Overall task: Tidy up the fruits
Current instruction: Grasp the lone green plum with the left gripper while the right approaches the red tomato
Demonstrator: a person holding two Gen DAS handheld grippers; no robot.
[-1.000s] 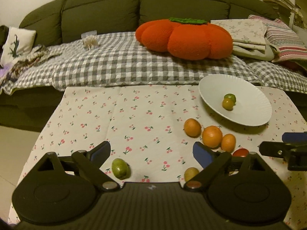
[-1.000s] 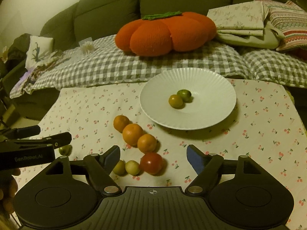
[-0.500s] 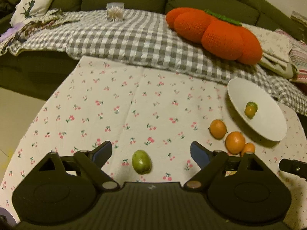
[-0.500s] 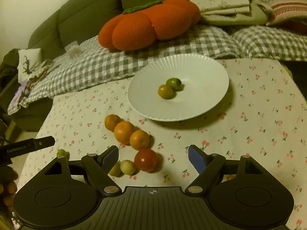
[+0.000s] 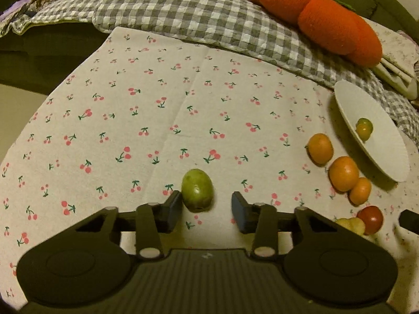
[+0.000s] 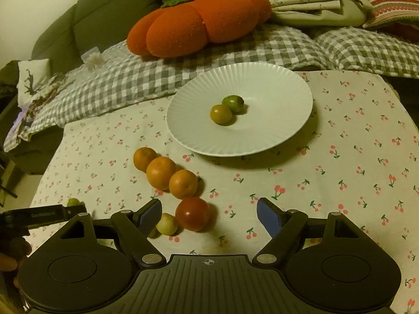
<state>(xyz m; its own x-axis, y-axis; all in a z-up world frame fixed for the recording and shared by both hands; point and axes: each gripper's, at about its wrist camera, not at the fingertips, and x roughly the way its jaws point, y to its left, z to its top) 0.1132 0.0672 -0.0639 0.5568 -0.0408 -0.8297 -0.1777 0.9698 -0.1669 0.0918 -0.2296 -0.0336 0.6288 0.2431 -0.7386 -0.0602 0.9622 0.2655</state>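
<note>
Closing left gripper (image 5: 207,210) on green fruit (image 5: 197,193).
Left pad touching, right pad apart; right gripper (image 6: 209,216) open, empty, near tomato (image 6: 193,213).

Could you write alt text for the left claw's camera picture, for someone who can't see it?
The left claw has just been closing around a green fruit on a cherry-print tablecloth; only one pad looks to touch it. At right, three oranges lie beside a white plate.
</note>
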